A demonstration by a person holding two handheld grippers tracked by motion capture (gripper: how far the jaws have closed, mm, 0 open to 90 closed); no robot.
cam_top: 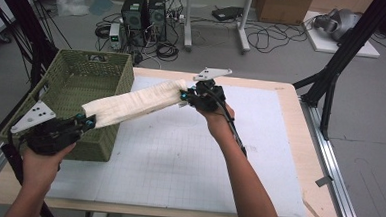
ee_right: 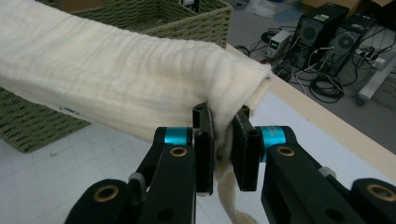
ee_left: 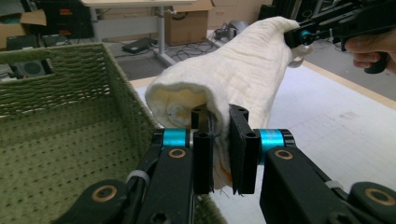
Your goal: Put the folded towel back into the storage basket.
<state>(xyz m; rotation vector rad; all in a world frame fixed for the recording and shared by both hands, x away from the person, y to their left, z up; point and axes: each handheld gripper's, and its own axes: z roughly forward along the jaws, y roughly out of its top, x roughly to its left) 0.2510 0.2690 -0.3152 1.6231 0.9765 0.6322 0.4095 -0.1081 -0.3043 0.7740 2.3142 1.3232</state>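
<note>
Between the grippers, left (cam_top: 86,121) and right (cam_top: 185,96) each clamping one end, the towel (cam_top: 131,103) is stretching lengthwise, its left end nearer the basket (cam_top: 67,77).

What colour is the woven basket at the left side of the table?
The basket is olive green, with an open woven pattern. It shows best in the high view.

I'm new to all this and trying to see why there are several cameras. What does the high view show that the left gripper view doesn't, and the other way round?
High view alone: the person's two forearms, the whole white gridded table mat, and the left gripper from outside.

Left gripper view alone: a close look along that gripper's own black jaws, shut on one end of the rolled cream cloth, plus the woven inside of the green wicker basket.

Both share: the cloth stretched between the two grippers, the basket, and the right gripper clamping the far end.
</note>
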